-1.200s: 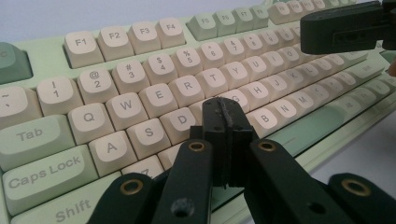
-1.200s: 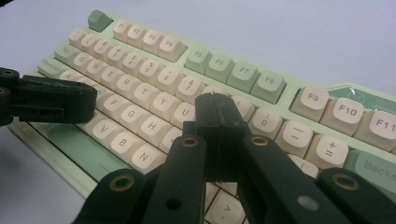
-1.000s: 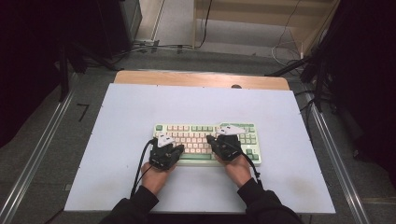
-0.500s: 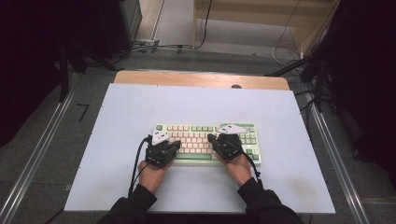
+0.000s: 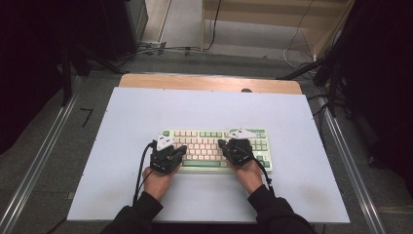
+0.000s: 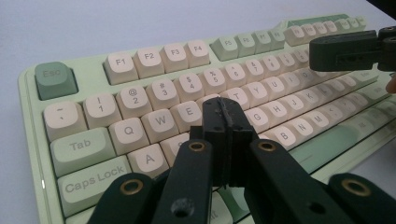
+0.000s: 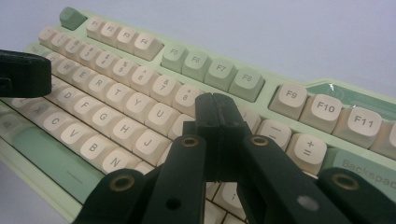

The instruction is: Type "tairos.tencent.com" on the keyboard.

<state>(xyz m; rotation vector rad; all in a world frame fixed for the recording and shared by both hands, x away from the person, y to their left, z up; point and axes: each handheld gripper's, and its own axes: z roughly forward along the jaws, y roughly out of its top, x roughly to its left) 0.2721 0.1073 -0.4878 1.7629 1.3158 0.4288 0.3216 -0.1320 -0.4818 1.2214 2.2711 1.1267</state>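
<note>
A pale green keyboard (image 5: 204,140) with cream and green keys lies in the middle of the white table top (image 5: 204,107). My left gripper (image 5: 170,151) hovers over its left end, jaws shut with nothing between them. In the left gripper view the closed tips (image 6: 224,109) stand over the keyboard (image 6: 154,56) near the R and T keys. My right gripper (image 5: 234,146) is over the right half, also shut and empty. In the right gripper view its tips (image 7: 215,105) sit above the keyboard (image 7: 140,88) by the number row, around 9.
The table's wooden back edge (image 5: 209,82) runs behind the white top. Metal rails (image 5: 44,156) flank the table on both sides. Cables lie on the floor beyond. Each gripper view catches the other gripper's black jaw at its edge (image 6: 350,49) (image 7: 23,72).
My left gripper has edged slightly to the left over the keyboard. The right gripper has held still. Both stay shut.
</note>
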